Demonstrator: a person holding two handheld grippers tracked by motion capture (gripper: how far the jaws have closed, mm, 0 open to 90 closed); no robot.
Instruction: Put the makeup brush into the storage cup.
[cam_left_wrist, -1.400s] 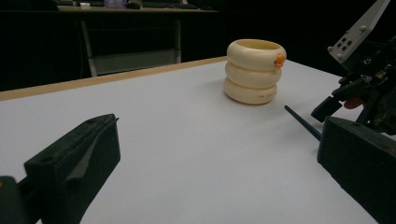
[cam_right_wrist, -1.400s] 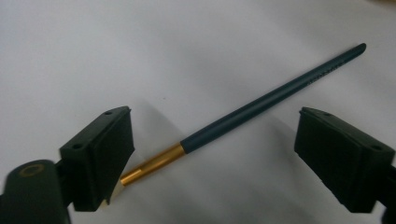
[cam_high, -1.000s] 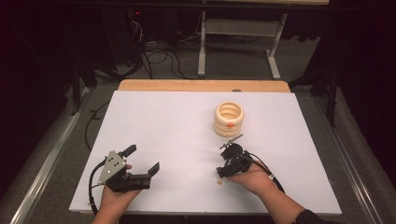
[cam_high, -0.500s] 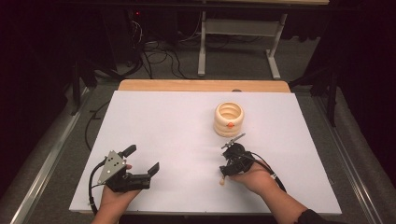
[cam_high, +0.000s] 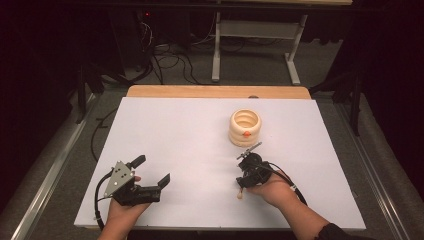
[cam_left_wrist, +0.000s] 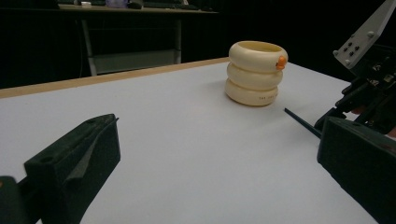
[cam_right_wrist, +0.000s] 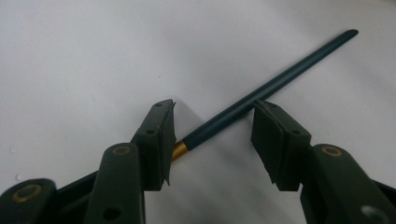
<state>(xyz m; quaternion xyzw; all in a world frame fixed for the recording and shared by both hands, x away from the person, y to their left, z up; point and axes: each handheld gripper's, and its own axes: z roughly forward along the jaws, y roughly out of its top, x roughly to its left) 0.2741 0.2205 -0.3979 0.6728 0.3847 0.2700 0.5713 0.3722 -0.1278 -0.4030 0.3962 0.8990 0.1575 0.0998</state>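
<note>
The right gripper (cam_right_wrist: 212, 135) jaws have just been closing around the slim dark-blue, gold-ferruled brush (cam_right_wrist: 271, 86) near the cream 3-ring holder (cam_high: 245, 126); contact looks imminent, not firm. The left gripper (cam_high: 150, 172) is held wide open, empty.

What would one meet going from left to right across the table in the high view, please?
Left gripper → right gripper, with its jaws just closing around a dark brush handle → the person's right hand.

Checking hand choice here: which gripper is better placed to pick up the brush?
Right. The right gripper already straddles the brush, its jaws just closing around it. The left gripper sits open, well off to the side.
</note>
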